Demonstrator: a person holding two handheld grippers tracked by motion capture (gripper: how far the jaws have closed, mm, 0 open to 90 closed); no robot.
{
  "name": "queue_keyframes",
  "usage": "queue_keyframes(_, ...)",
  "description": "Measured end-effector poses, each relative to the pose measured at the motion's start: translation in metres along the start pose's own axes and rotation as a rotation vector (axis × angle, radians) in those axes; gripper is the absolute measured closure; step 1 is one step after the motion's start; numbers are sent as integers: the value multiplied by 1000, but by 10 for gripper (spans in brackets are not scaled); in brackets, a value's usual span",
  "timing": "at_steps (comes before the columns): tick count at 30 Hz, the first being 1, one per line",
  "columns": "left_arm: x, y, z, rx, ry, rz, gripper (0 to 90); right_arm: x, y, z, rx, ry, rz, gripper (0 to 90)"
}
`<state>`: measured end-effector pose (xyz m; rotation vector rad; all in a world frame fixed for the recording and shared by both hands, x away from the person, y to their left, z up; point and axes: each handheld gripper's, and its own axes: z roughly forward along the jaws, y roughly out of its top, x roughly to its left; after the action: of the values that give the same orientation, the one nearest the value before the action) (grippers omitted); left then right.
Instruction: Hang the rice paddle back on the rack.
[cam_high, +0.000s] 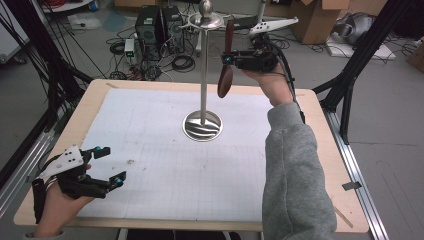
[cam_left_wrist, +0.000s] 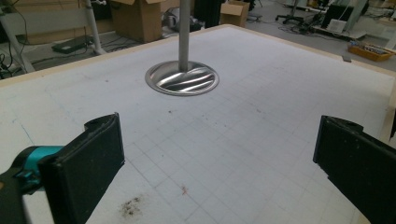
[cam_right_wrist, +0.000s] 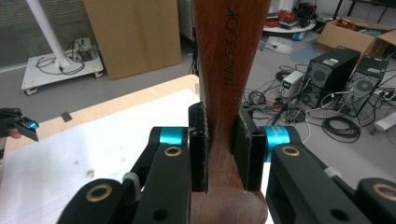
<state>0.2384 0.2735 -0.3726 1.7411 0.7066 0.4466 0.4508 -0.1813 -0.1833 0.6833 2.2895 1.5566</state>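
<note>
A metal stand with a round base and a thin pole rises from the middle of the white mat. My right gripper is held high beside the pole's top, shut on a brown wooden spoon that hangs upright with its bowl down. In the right gripper view the pads clamp the spoon's handle. My left gripper rests at the table's near left corner, open and holding nothing. Its view looks across the mat to the stand's base between wide-apart pads.
The wooden table ends close behind the stand. Computer towers, cables and cardboard boxes lie on the floor beyond. Black frame legs stand at the right. A small dark smudge marks the mat.
</note>
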Motion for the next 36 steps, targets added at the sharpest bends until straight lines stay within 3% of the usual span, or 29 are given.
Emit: queue_keyframes(36, 0, -5, -2, 15, 17, -6, 23, 2, 1, 14, -15, 0, 10, 767)
